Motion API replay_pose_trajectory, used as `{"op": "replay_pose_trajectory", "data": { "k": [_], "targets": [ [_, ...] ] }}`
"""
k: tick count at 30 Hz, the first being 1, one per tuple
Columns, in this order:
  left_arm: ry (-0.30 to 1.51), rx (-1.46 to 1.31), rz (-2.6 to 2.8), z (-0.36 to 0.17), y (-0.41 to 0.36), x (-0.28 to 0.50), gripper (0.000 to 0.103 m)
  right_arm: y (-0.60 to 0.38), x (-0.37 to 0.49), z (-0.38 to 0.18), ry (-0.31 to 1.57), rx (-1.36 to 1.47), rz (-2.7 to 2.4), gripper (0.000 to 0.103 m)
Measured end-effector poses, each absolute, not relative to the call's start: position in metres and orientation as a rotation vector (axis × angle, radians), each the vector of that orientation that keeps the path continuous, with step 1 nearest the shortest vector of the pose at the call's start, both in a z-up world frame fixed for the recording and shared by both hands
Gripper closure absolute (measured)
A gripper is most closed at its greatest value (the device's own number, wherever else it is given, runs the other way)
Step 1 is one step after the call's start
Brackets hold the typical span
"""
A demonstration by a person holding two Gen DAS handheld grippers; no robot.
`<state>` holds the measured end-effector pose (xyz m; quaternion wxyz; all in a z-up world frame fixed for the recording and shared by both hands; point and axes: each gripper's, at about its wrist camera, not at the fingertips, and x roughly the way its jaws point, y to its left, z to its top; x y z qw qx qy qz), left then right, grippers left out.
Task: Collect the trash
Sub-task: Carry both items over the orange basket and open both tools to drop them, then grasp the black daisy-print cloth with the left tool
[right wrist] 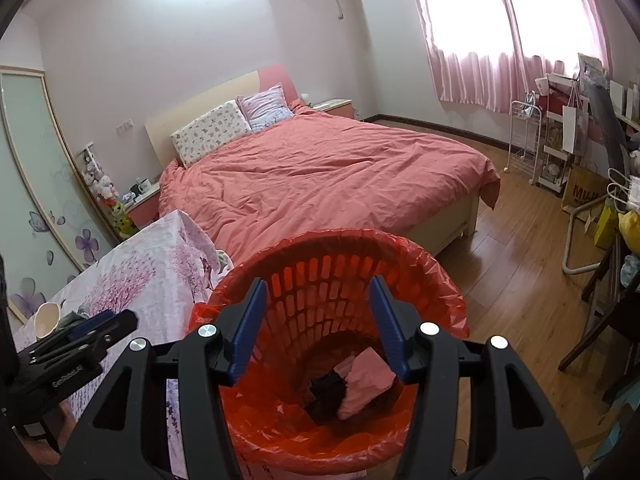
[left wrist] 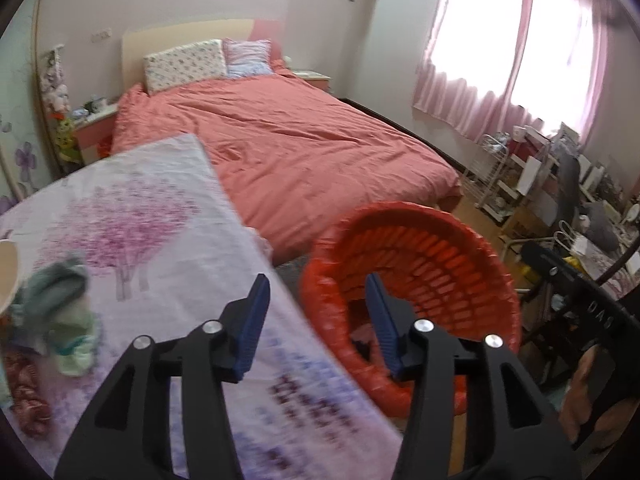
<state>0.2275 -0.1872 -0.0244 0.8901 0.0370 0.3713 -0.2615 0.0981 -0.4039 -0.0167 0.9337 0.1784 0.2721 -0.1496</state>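
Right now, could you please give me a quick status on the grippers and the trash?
Both grippers open, empty: right gripper over bin, left gripper above table. Pink and dark trash in bin. Crumpled scraps remain on table. Nothing blocking.

Beside the red bin (left wrist: 412, 280), the left wrist view's floral tablecloth (left wrist: 140, 216) is smeared, its dark print unreadable, the crumpled green heap (left wrist: 64, 312) there cut off at the frame's left edge, and the bin's floor mostly hidden.
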Motion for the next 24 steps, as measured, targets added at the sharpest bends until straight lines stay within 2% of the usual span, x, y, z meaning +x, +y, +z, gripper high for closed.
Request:
{"op": "replay_pose_trajectory", "data": {
  "k": [7,13,20,24],
  "targets": [
    [0.715,0.084,-0.446,-0.008,-0.126,0.217,0.043,-0.370,0.103,-0.009,0.563,0.289,-0.278,0.049],
    [0.651,0.061,-0.337,0.013,-0.057,0.208,0.034,-0.333,0.109,-0.006,0.574,0.247,-0.212,0.043],
    [0.618,0.034,-0.141,0.015,0.035,0.207,0.019,-0.279,0.119,0.000,0.576,0.167,-0.142,0.029],
    [0.635,0.009,0.023,0.004,0.103,0.217,0.017,-0.254,0.125,-0.002,0.583,0.129,-0.107,0.023]
  ]
}}
